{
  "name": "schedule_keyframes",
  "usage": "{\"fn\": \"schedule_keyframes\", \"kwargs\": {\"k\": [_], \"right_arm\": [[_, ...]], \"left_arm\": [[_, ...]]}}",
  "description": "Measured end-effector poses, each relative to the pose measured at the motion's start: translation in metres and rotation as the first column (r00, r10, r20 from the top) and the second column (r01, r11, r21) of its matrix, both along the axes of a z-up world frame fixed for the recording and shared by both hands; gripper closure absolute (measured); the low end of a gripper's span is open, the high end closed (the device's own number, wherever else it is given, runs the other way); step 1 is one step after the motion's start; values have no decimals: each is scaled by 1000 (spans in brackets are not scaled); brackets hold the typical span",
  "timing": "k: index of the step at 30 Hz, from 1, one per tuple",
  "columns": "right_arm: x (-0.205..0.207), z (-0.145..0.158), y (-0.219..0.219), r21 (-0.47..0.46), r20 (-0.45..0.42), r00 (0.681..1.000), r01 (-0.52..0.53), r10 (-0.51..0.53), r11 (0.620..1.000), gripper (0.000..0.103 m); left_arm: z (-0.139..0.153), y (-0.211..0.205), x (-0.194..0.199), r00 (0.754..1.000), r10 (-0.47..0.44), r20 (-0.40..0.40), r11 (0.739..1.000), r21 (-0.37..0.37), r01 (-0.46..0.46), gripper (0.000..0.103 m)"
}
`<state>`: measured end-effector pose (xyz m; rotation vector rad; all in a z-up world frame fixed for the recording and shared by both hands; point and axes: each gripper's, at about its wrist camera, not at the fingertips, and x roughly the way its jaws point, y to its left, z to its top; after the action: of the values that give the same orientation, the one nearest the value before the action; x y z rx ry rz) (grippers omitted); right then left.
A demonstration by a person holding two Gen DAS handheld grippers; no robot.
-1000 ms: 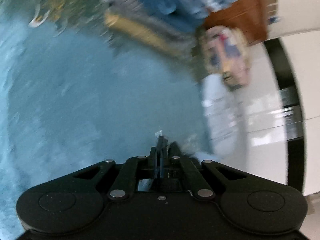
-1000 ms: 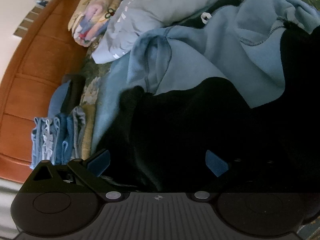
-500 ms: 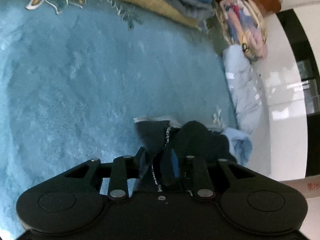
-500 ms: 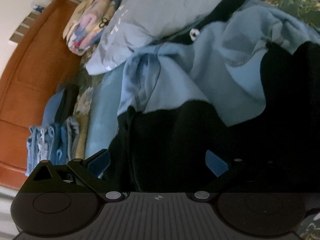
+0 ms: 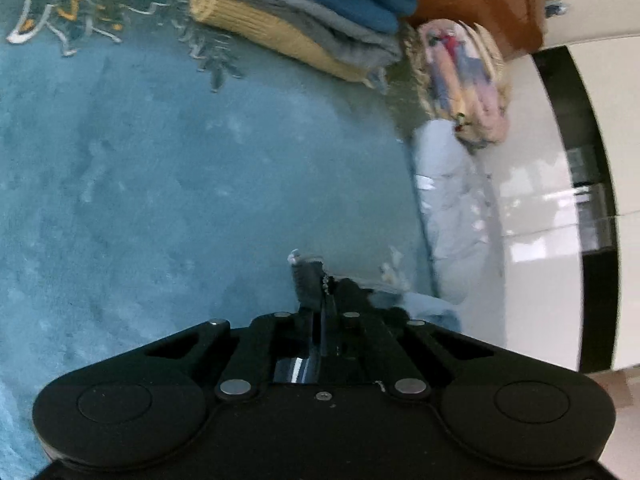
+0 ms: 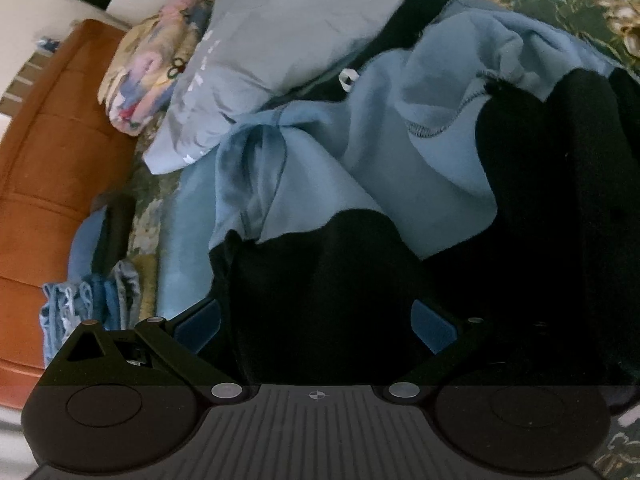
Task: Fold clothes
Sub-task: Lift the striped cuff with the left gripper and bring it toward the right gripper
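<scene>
Your left gripper (image 5: 318, 316) is pressed together, pinching the zipped edge of a black garment (image 5: 310, 284) at 6 o'clock in the left wrist view; its jaws have just been closing, with that dark cloth between them. Your right gripper (image 6: 316, 324) stands spread, its blue pads (image 6: 434, 326) on either side of the same black garment's (image 6: 320, 292) bulk without visibly pressing it.

Done so far, judging by the scene: a stack of folded clothes (image 5: 304, 12) lies at 12 o'clock on the bed, beyond the blue blanket (image 5: 180, 184), with a patterned folded bundle (image 5: 464, 80) at 2 o'clock.

Still to do: the black garment is bunched, not spread flat. A light blue sweatshirt (image 6: 360, 152) lies crumpled at 12 o'clock in the right wrist view, and a pale grey-blue garment (image 6: 256, 60) lies loose at 11 o'clock. At least three pieces appear unfolded, so the task seems partway through, with the present piece only at its pick-up stage.
</scene>
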<state>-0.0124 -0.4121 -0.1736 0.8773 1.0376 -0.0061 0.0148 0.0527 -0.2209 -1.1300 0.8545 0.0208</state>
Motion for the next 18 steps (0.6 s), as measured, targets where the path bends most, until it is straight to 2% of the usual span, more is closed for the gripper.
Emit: {"fn": "schedule_keyframes", "kwargs": {"k": [2, 5, 6, 8, 10, 13, 18], "right_arm": [[3, -1, 4, 1, 1, 1000, -6, 6, 1000, 0], [11, 1, 10, 0, 12, 1000, -20, 20, 1000, 0], [13, 2, 12, -4, 17, 999, -27, 27, 1000, 0], [15, 5, 13, -12, 27, 999, -32, 32, 999, 0], [16, 7, 12, -19, 35, 999, -28, 29, 999, 0], [12, 11, 1, -21, 38, 999, 5, -4, 1000, 0], [0, 21, -27, -76, 60, 996, 66, -61, 995, 0]], "left_arm": [[4, -5, 3, 999, -34, 18, 999, -7, 35, 103], [21, -20, 8, 984, -133, 122, 991, -7, 135, 103], [27, -28, 11, 971, -177, 162, 983, -25, 183, 103], [38, -47, 16, 929, -282, 238, 953, -41, 300, 103], [48, -71, 22, 875, -386, 293, 911, -28, 412, 103], [52, -109, 25, 802, -503, 322, 839, -44, 543, 103], [46, -170, 10, 668, -668, 328, 684, -84, 725, 103]]}}
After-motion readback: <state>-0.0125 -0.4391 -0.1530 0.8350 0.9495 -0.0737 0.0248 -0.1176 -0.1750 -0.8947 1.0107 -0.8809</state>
